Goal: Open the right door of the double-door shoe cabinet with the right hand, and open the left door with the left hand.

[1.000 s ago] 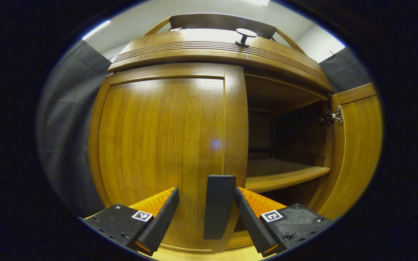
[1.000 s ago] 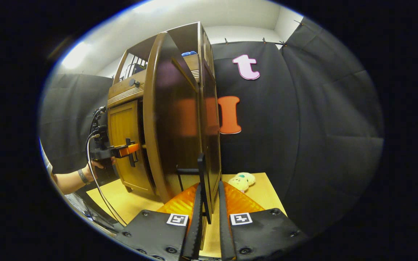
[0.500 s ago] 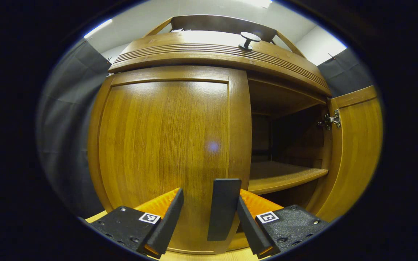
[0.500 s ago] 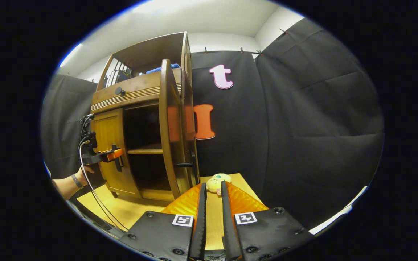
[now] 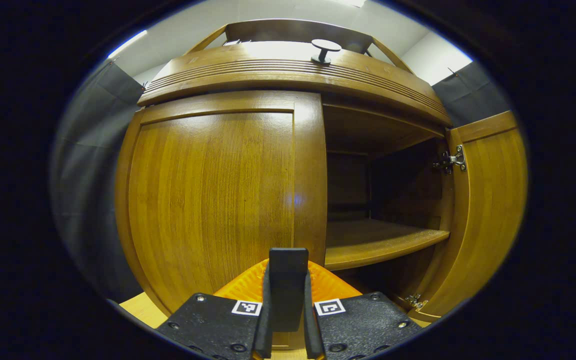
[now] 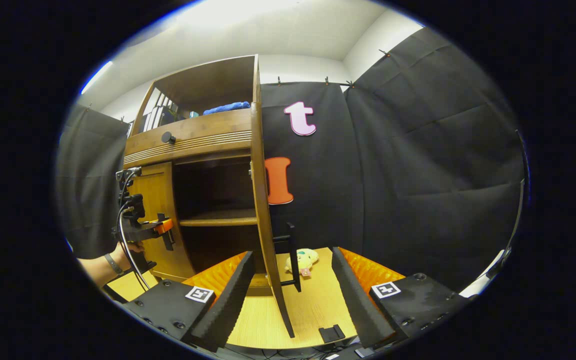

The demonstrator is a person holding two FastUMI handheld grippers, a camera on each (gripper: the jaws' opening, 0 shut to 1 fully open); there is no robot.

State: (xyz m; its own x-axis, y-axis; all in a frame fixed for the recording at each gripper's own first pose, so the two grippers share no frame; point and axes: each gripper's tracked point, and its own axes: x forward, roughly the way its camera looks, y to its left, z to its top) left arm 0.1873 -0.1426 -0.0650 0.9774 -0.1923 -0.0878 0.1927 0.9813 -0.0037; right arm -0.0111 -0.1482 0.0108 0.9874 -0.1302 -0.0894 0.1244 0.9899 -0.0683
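Left gripper (image 5: 286, 325) clamped on the left door handle (image 5: 288, 287), left door (image 5: 213, 200) shut on the shoe cabinet (image 5: 293, 75). Right gripper (image 6: 293, 295) spread wide, touching nothing, right door (image 6: 263, 210) swung fully out edge-on between its fingers

Your cabinet's right door (image 6: 263, 200) stands swung wide open, its dark handle (image 6: 293, 257) free; the left door (image 5: 208, 200) sits shut.
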